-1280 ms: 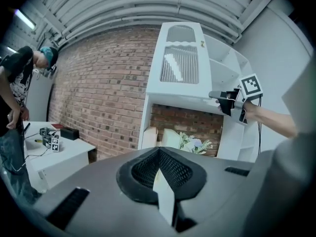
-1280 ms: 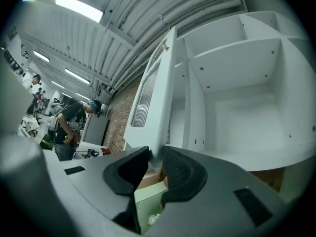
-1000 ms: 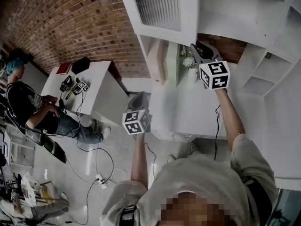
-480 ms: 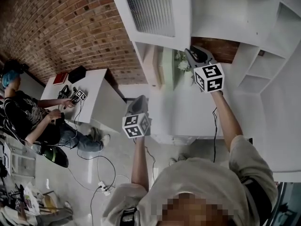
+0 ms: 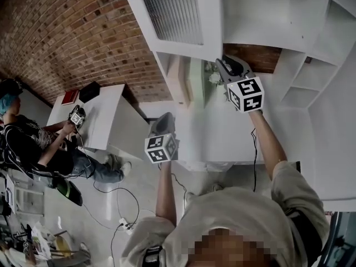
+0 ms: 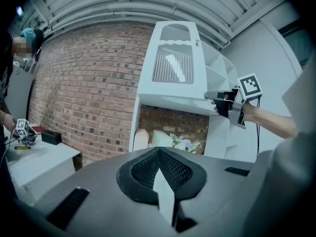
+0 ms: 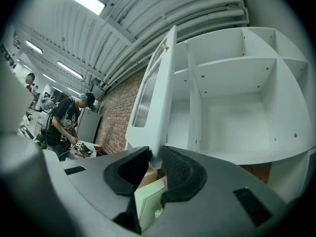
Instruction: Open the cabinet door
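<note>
Cabinet door point(image 5: 178, 15), top centre of the head view, stands partly open from the white shelf unit point(image 7: 237, 93). Right tool point(image 7: 154, 164) is clamped on its lower corner; pull best follows the hinge arc, grip steady. Left tool point(image 6: 160, 169), lower centre: jaws together, empty.

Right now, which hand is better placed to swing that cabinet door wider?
Right. The right gripper clamps the cabinet door at its lower edge; the left gripper hangs away, jaws together, empty.
</note>
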